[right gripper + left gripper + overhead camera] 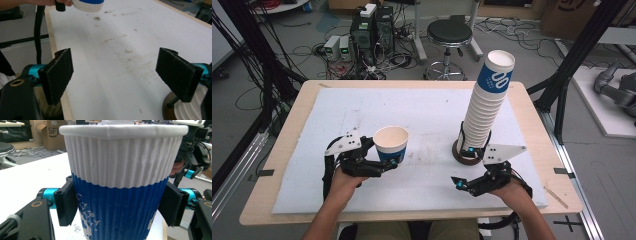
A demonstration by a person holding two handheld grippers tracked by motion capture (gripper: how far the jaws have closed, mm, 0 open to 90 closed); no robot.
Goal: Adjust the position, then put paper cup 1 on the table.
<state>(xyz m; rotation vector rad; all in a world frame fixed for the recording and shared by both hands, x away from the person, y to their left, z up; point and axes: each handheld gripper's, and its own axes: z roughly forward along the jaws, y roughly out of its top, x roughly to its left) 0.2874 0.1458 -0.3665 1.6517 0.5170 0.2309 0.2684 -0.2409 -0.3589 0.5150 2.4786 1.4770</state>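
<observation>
Ribbed white-and-blue paper cup point(390, 143) sits upright, clamped at its blue lower band between the jaws of the left gripper point(388, 163), toward the near left of the white board point(422, 107) covering the wooden table point(307, 92). Near the table's right edge, a tall leaning stack of matching paper cups point(486, 102) rises from a dark round base point(460, 153). Just beside that base, the right gripper point(466, 168) has its jaws wide apart, empty.

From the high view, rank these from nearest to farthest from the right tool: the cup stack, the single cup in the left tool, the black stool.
1. Cup stack: just beyond the right tool, on its brown base.
2. Single cup: across the table to the left, gripped by the left tool.
3. Black stool: on the floor past the table's far edge.
</observation>
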